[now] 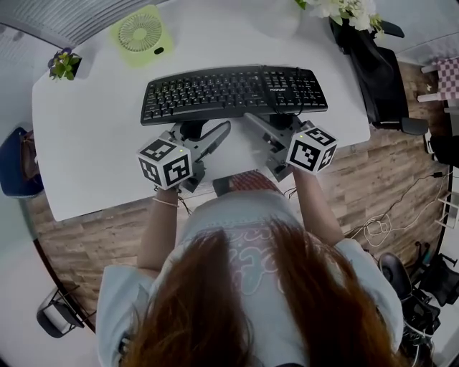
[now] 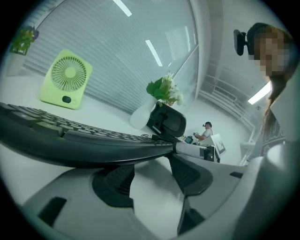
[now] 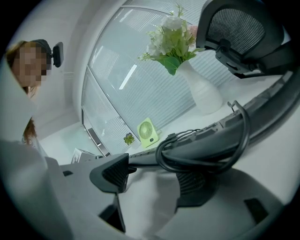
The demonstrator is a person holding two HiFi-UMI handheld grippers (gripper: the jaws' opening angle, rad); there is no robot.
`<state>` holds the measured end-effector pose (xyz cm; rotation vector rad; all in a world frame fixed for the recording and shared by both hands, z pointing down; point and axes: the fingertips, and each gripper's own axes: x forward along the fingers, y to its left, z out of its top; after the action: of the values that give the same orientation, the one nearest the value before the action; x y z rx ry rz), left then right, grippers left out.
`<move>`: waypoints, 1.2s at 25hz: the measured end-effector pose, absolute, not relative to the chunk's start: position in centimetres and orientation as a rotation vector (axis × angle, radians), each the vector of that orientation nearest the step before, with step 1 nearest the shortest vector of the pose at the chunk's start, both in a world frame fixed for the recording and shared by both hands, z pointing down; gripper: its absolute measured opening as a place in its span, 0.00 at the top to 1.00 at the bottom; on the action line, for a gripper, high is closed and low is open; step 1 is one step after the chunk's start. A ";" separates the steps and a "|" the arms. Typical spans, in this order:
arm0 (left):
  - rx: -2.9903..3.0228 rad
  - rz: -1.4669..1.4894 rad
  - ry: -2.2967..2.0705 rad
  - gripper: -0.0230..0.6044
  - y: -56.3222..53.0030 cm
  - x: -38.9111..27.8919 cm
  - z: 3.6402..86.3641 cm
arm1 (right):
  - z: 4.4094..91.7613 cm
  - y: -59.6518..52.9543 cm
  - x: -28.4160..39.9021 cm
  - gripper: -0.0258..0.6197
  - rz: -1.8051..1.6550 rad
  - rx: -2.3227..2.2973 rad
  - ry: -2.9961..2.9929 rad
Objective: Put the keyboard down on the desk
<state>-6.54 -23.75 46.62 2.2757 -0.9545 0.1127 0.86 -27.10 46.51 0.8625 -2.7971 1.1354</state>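
Observation:
A black keyboard (image 1: 233, 92) lies lengthwise across the white desk (image 1: 93, 143). My left gripper (image 1: 208, 130) reaches to its near edge at the left half, and my right gripper (image 1: 271, 122) to the right half. In the left gripper view the keyboard (image 2: 70, 140) crosses just above the tips of the left gripper (image 2: 150, 173), whose jaws stand apart with bare desk between them. In the right gripper view the right gripper (image 3: 154, 176) is spread too. The keyboard (image 3: 225, 136) and its looped cable (image 3: 243, 136) run across its fingertips. Neither gripper's pads press on anything.
A lime-green fan (image 1: 140, 34) stands behind the keyboard at the back left, with a small potted plant (image 1: 64, 64) at the desk's far left corner. A white vase of flowers (image 1: 344, 8) sits back right. A black office chair (image 1: 380, 79) stands off the desk's right end.

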 end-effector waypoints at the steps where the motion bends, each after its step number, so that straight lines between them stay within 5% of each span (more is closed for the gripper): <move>1: 2.265 0.088 -0.955 0.61 -23.8 -6.6 46.5 | 46.5 -27.1 0.8 0.46 1.138 0.858 -2.797; 30: 2.145 0.176 -1.115 0.62 -22.6 -6.4 47.7 | 47.9 -24.7 0.9 0.53 1.100 1.004 -2.652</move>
<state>-6.39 -22.56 47.73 2.1452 -1.1153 0.1764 0.92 -24.72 47.88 1.0042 -2.6521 1.1004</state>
